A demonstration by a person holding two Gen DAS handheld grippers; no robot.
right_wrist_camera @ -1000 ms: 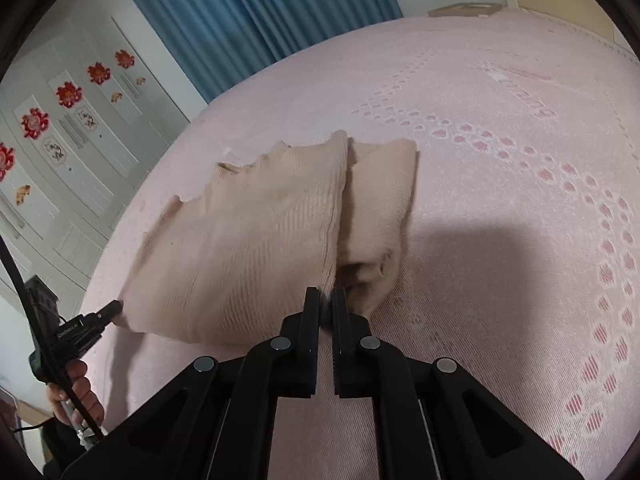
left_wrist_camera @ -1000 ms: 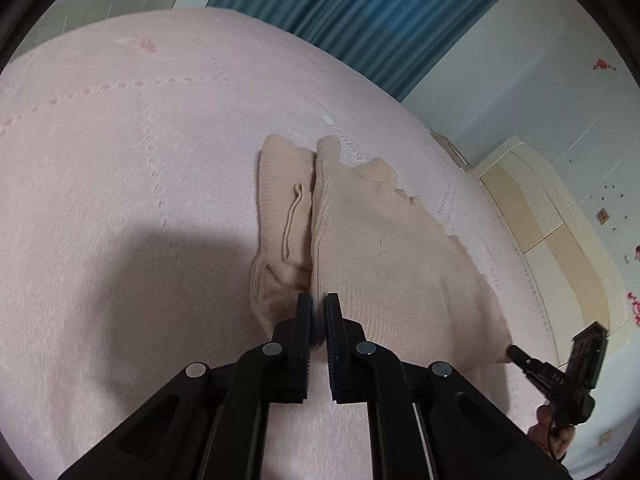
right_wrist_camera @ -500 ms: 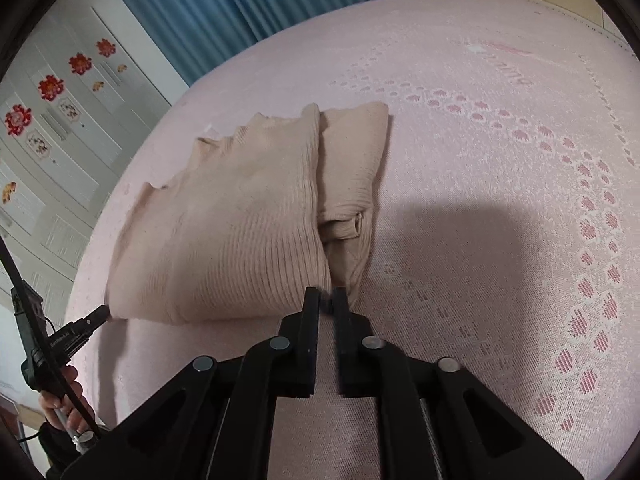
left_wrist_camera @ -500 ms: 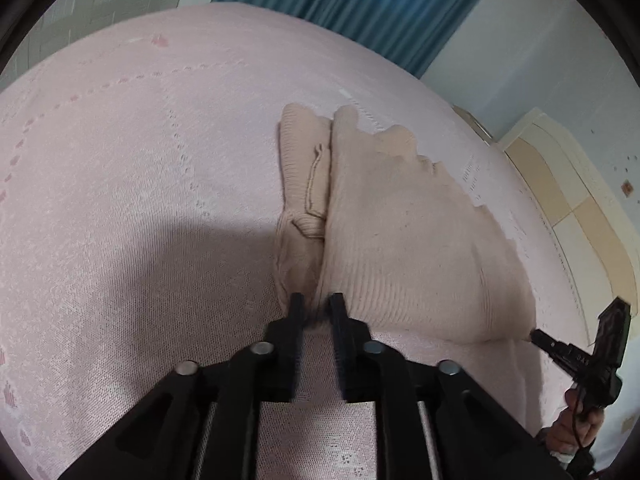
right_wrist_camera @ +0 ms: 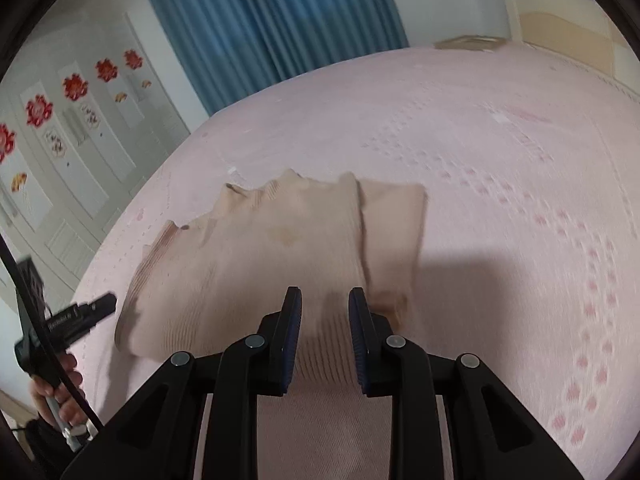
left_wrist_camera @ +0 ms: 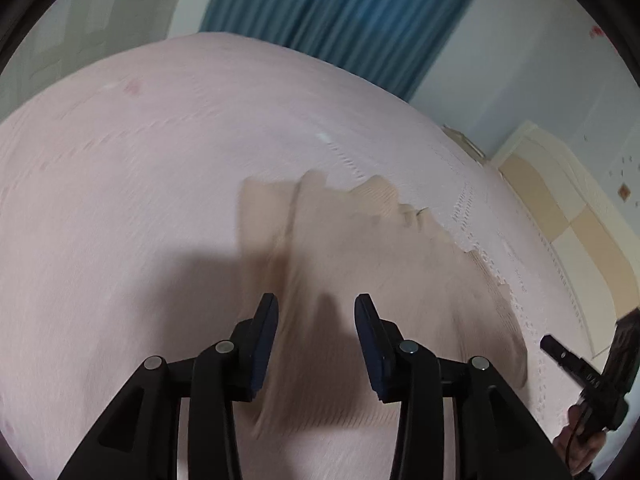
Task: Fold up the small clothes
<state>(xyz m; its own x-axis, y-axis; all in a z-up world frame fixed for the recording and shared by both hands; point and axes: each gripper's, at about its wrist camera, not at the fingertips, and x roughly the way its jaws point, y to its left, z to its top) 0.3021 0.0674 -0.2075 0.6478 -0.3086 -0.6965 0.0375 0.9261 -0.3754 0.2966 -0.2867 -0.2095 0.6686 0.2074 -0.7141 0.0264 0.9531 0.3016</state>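
Note:
A small beige knit sweater lies folded on the pink bedspread, with a sleeve folded along its side. It also shows in the right wrist view. My left gripper is open and empty, just above the sweater's near edge. My right gripper is open and empty, over the near edge of the sweater at the other end. Both views are blurred by motion.
The other gripper shows at the right edge of the left wrist view, and at the left in the right wrist view. Blue curtains and a white wardrobe stand beyond the bed. A headboard is at the right.
Both grippers have opened and let go of the sweater's edge. The sweater now lies flat on the bedspread. Both grippers have pulled back a little.

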